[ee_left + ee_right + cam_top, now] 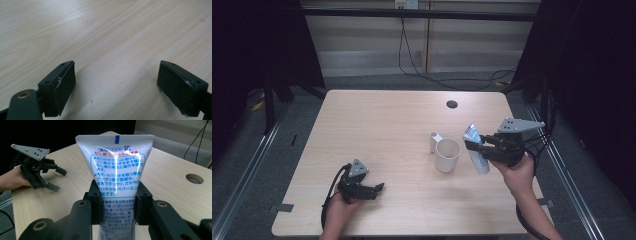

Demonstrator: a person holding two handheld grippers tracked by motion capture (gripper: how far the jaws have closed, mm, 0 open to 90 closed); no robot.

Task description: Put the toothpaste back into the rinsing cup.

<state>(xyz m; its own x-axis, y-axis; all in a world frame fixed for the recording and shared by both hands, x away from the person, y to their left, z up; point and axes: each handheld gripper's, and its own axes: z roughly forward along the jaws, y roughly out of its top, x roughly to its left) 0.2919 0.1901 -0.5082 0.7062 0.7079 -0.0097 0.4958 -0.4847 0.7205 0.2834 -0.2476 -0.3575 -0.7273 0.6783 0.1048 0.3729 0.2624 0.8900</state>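
The right gripper (473, 146) has its two black jaws pinched on a white plastic toothpaste tube with blue and red printed lettering (117, 182), the pads pressing the tube's flat sides about halfway along its length. In the right gripper view the tube rises straight up between the jaws, its crimped flat end with a small blue mark at the top. In the high view the tube (475, 148) is held clear of the light wooden table (382, 130), tilted, with its crimped end up and away from the person and its lower end down near the table's right part. Just left of it stands a white ceramic mug (447, 155), upright with its mouth open to the camera, close to the tube but apart from it. Touching or just behind the mug's far left side is a small white cylindrical piece (434, 141); whether they touch I cannot tell. Farther back on the table is a round dark cable hole (452, 104). The left gripper (379, 187) rests low over the near left part of the table, well apart from the mug, and its jaws stand spread wide with only bare wood between them.
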